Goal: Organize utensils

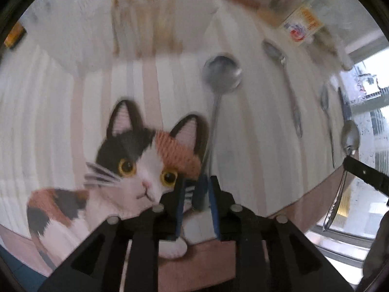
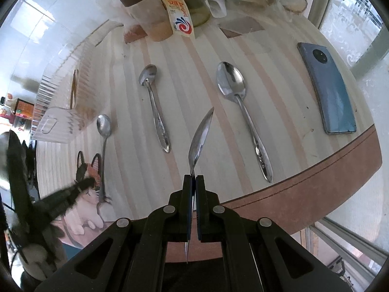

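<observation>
Striped bench (image 2: pixel 279 112) below you carries three spoons; your right tongs (image 2: pixel 193 182) clamp a fourth spoon (image 2: pixel 200 136) edgewise, while your left tongs (image 1: pixel 197 189) stand narrowly parted around the small spoon (image 1: pixel 222 73)'s handle.

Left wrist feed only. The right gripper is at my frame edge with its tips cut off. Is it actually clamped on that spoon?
Observer: Yes. The right gripper is shut on the held spoon just behind the bowl, which points forward, edge-on.
Operator: Anything on the table past the spoons on that side?
Observer: A blue phone lies camera side up near the table edge, apart from the large spoon.
Operator: The far end is a blur for me. What's standing there?
Observer: A brown-capped jar with a red-swirl sauce packet leaning beside it.
</observation>
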### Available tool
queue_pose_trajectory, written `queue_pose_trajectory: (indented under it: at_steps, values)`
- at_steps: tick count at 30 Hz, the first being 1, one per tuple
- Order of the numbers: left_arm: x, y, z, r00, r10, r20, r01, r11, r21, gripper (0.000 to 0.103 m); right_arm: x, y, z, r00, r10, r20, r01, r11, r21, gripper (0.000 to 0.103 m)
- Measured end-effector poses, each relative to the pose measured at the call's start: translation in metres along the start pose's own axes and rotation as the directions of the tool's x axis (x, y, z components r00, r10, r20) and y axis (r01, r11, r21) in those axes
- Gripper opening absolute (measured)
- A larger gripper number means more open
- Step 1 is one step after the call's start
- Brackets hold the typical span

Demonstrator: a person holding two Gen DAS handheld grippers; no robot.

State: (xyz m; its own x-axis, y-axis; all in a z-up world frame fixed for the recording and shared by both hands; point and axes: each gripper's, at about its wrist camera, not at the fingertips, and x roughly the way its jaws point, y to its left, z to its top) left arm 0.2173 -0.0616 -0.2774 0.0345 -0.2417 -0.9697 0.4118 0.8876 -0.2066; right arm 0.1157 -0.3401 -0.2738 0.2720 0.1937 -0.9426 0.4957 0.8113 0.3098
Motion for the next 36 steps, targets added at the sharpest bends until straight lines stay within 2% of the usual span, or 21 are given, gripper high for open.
queue_pose_trajectory:
  at_steps: [1,3,5,6,12,13,17,19,21,23,24,26,27,28,31,34,35,36]
  values:
    - [0.003,-0.006,0.0,1.0,0.018,-0.006,-0.018,0.999,0.026,0.028,0.003,-0.001,0.0,1.0,-0.001,-0.006,0.001,1.0,0.001,0.003]
    - [0.007,-0.024,0.002,0.994,0.109,-0.006,-0.108,0.99,0.087,0.028,0.008,-0.002,0.0,1.0,-0.005,-0.015,0.005,1.0,0.005,0.003]
    - [0.013,-0.041,0.0,0.981,0.194,0.003,-0.193,0.969,0.154,0.024,0.012,-0.003,0.0,1.0,-0.006,-0.025,0.006,1.0,0.011,0.003]
    - [0.014,-0.046,0.001,0.983,0.184,0.005,-0.182,0.969,0.166,0.009,0.014,-0.003,0.0,1.0,-0.006,-0.027,0.007,1.0,0.01,0.003]
    - [0.016,-0.058,-0.002,0.979,0.204,-0.015,-0.2,0.968,0.152,0.009,0.013,-0.002,0.002,1.0,0.009,-0.015,-0.009,1.0,0.018,0.003]
    - [0.014,-0.057,-0.006,0.979,0.204,-0.02,-0.198,0.968,0.152,0.0,0.012,-0.002,0.002,1.0,0.012,-0.013,-0.012,1.0,0.02,0.003]
    - [0.002,-0.052,-0.024,0.977,0.21,-0.033,-0.203,0.968,0.149,0.0,0.009,-0.003,0.004,1.0,0.031,-0.006,-0.031,0.999,0.031,0.003]
    - [-0.005,-0.048,-0.026,0.981,0.187,-0.043,-0.18,0.976,0.125,0.0,0.009,-0.004,0.007,0.999,0.037,-0.004,-0.037,0.999,0.035,0.003]
    - [-0.013,-0.046,-0.019,0.988,0.151,-0.016,-0.149,0.984,0.103,0.0,0.009,-0.005,0.009,0.999,0.04,-0.003,-0.04,0.998,0.039,0.003]
    - [-0.015,-0.045,-0.001,0.994,0.112,0.006,-0.112,0.99,0.081,0.003,0.01,-0.006,0.011,0.999,0.041,-0.001,-0.041,0.998,0.041,0.003]
    - [-0.013,-0.046,0.009,0.994,0.107,0.007,-0.107,0.992,0.069,0.008,0.01,-0.007,0.012,0.999,0.04,-0.001,-0.04,0.998,0.044,0.003]
    - [-0.006,-0.051,0.035,0.995,0.092,0.044,-0.094,0.994,0.049,0.023,0.011,-0.007,0.016,0.999,0.035,0.001,-0.035,0.998,0.045,0.003]
    - [-0.002,-0.054,0.045,0.993,0.101,0.068,-0.104,0.994,0.046,0.037,0.011,-0.007,0.017,1.0,0.031,0.003,-0.031,0.999,0.044,0.003]
    - [0.003,-0.057,0.053,0.99,0.112,0.091,-0.117,0.992,0.049,0.041,0.011,-0.008,0.018,1.0,0.025,0.005,-0.025,0.999,0.047,0.003]
    - [0.028,-0.064,0.078,0.981,0.173,0.092,-0.181,0.979,0.09,0.043,0.014,-0.01,0.021,1.0,0.009,0.002,-0.009,0.999,0.048,0.003]
    - [0.034,-0.077,0.089,0.968,0.213,0.132,-0.23,0.963,0.137,0.051,0.015,-0.013,0.022,1.0,-0.002,0.001,0.001,0.999,0.052,0.003]
    - [0.035,-0.081,0.092,0.966,0.219,0.14,-0.238,0.962,0.137,0.05,0.016,-0.015,0.022,1.0,-0.005,0.002,0.004,0.998,0.058,0.003]
    - [0.035,-0.083,0.094,0.968,0.209,0.142,-0.228,0.964,0.135,0.045,0.016,-0.016,0.022,1.0,-0.005,0.001,0.005,0.998,0.065,0.003]
